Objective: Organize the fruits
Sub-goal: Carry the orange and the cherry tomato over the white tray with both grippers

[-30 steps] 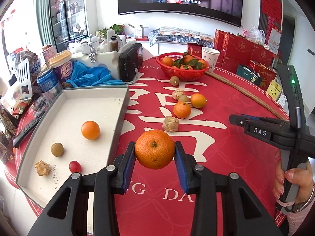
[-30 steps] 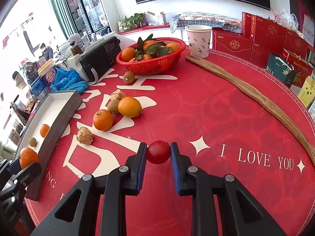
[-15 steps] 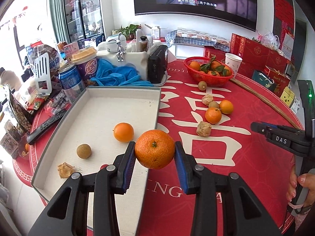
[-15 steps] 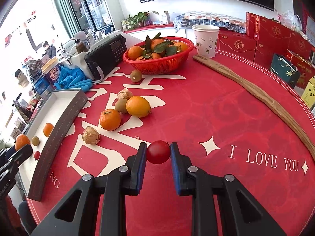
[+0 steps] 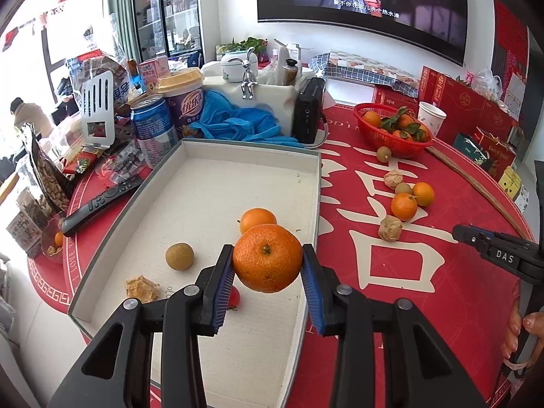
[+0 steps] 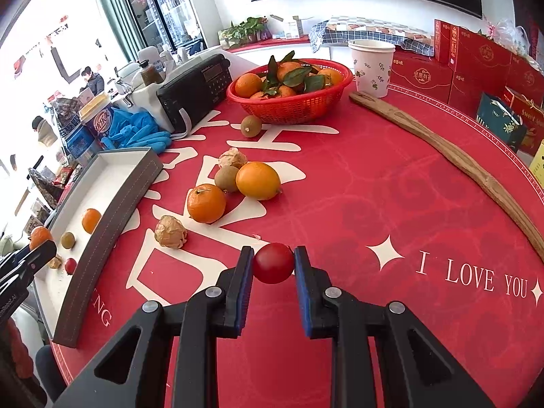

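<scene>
My left gripper [image 5: 268, 265] is shut on a mandarin [image 5: 267, 257] and holds it above the white tray [image 5: 200, 176]. In the tray lie an orange [image 5: 257, 219], a kiwi [image 5: 179, 256], a walnut [image 5: 142, 288] and a red tomato [image 5: 234, 300], half hidden by my finger. My right gripper [image 6: 273, 265] is shut on a red cherry tomato [image 6: 273, 262] above the red tablecloth. Loose on the cloth are a mandarin [image 6: 206, 203], an orange [image 6: 257, 180], a kiwi [image 6: 226, 179] and walnuts [image 6: 170, 231]. The left gripper with its mandarin shows at the far left of the right wrist view [image 6: 40, 238].
A red basket [image 6: 295, 105] of mandarins stands at the back, with a kiwi [image 6: 251, 126] in front of it. A black radio [image 6: 195, 90], blue gloves [image 6: 136, 132], a paper cup [image 6: 371, 67] and a long wooden stick [image 6: 452, 156] lie around. Cans, snacks and a remote [image 5: 102, 204] crowd the tray's left side.
My left gripper has carried the mandarin leftward, from over the tablecloth to over the tray. My right gripper has moved slightly forward with the tomato in it.
</scene>
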